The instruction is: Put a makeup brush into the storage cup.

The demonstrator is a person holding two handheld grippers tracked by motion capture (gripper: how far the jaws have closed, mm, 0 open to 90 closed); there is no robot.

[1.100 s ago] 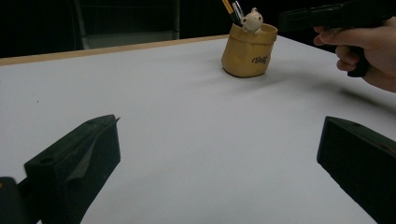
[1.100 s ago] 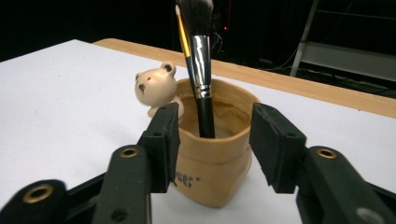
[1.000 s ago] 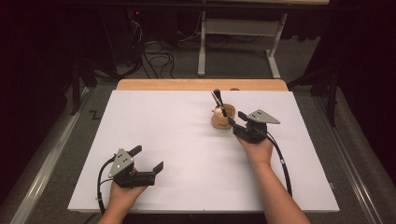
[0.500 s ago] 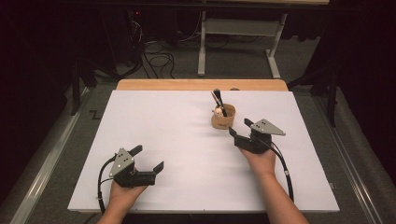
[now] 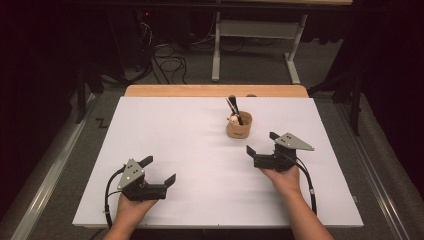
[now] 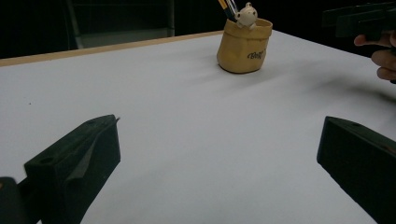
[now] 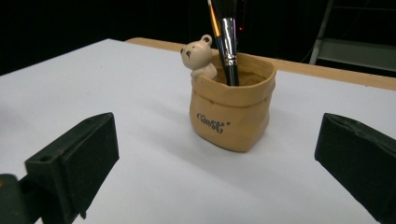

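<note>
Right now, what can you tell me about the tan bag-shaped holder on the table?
The holder is a tan, glazed-looking pot shaped like a crumpled paper bag with a rolled rim and dark lettering on its front. A small cream bear figure peeks over the rim. Brushes stand inside, leaning. It sits upright on the white tabletop, toward the far side, with nothing gripping it.

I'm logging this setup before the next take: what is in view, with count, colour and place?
holder: 1, tan, bag-shaped, right of the table's centre, towards the far edge
bear: 1, cream, on the holder's rim
brushes: 2, dark with metal ferrules, upright in the holder
table: 1, white top, wooden strip along the far edge
left gripper: 1, black, near-left, jaws open, nothing between them
right gripper: 1, black, just near of the holder, jaws just opened, nothing between them
</note>
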